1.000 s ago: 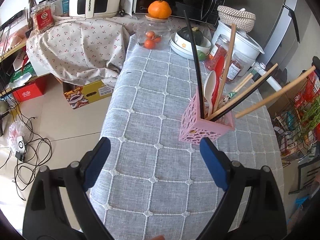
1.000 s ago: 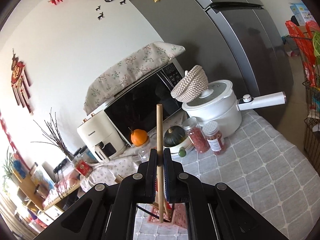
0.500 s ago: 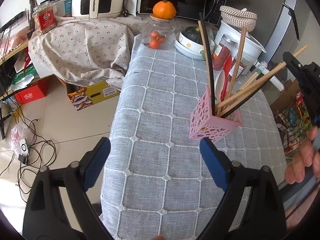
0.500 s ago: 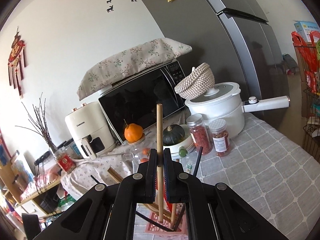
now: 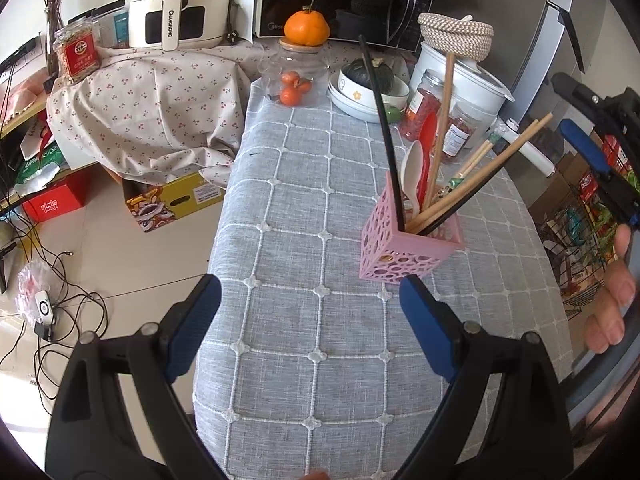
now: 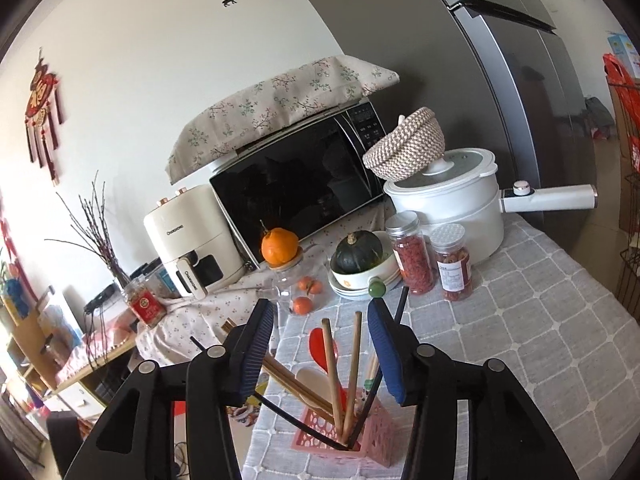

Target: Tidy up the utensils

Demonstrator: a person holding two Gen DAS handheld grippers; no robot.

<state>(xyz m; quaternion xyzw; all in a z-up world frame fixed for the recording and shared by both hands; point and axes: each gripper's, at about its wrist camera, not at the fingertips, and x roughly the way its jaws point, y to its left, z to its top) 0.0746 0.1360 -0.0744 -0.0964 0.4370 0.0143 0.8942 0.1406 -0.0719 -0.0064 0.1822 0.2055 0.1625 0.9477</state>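
A pink perforated utensil holder (image 5: 404, 250) stands on the grey checked tablecloth (image 5: 320, 216). It holds wooden chopsticks (image 5: 440, 128), black chopsticks (image 5: 384, 128), a white spoon (image 5: 412, 172) and a red spoon (image 5: 427, 140). My left gripper (image 5: 310, 312) is open and empty, just in front of the holder. My right gripper (image 6: 320, 354) is open and empty, directly above the holder (image 6: 340, 436), with wooden chopsticks (image 6: 344, 376) standing between its fingers. It also shows at the right edge of the left wrist view (image 5: 592, 152).
At the table's far end stand a white pot (image 6: 448, 208), two spice jars (image 6: 430, 262), a bowl with a dark squash (image 6: 360, 258), a glass jar under an orange (image 5: 296, 76), a microwave (image 6: 296, 188) and an air fryer (image 5: 176, 4). Boxes and cables lie on the floor at left.
My right gripper opened and let go of the wooden chopstick, which now stands in the pink holder. The left gripper stayed open and shifted only slightly.
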